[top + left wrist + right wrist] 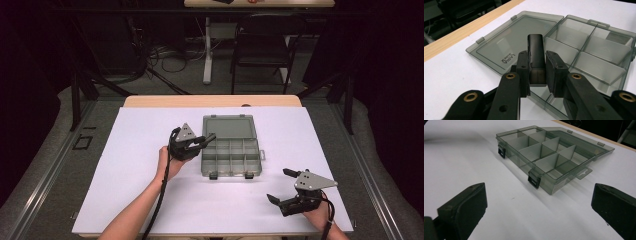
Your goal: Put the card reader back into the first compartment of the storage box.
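Left gripper view showed the left gripper [537, 75] clamped mid-length on a small, rigid, light-looking black rectangular block [536, 53] above the open grey translucent plastic compartment box [599, 67], while the right gripper [536, 205] stood apart.

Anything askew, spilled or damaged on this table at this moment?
Nothing stands out. The smoky transparent plastic organiser box sits square on the white table cover, lid flat open, dividers upright. The left gripper holds a small black rectangular block over it; the right gripper waits open nearby.
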A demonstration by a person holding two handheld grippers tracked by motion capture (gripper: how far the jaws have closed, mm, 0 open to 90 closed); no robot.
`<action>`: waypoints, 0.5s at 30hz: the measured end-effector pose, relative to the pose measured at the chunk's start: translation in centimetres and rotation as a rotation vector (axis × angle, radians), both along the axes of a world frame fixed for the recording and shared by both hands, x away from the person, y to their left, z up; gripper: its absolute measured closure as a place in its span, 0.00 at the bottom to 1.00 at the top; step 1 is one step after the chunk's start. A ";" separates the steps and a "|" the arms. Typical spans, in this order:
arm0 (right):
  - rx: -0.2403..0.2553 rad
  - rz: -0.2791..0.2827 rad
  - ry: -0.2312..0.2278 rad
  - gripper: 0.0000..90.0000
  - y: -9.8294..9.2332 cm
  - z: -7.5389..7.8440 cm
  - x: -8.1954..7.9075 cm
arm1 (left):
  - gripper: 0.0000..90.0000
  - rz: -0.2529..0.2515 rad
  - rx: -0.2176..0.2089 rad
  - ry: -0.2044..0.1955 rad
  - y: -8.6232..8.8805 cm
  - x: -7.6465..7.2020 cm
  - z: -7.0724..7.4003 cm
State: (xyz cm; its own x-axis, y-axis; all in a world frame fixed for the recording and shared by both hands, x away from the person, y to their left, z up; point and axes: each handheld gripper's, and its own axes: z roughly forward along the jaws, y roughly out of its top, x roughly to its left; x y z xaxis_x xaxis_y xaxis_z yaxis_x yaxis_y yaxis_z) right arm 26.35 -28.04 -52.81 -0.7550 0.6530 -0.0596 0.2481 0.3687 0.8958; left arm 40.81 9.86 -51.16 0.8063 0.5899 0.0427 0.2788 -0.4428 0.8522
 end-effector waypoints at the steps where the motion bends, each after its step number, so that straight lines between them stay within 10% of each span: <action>1: 0.000 0.000 0.000 0.00 0.0 0.0 0.0 | 0.83 0.003 -0.001 0.001 0.0 0.0 0.0; 15: 0.001 0.004 -0.009 0.00 0.0 0.1 -0.1 | 0.83 0.054 -0.010 0.033 -0.4 0.1 -0.6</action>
State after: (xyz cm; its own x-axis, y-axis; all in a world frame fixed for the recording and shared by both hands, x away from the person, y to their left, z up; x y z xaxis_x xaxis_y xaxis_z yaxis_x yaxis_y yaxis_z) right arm 26.26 -28.05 -52.70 -0.7574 0.6497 -0.0658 0.2387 0.3692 0.8982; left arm 40.88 9.50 -51.78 0.7741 0.6330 0.0109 0.3299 -0.4180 0.8464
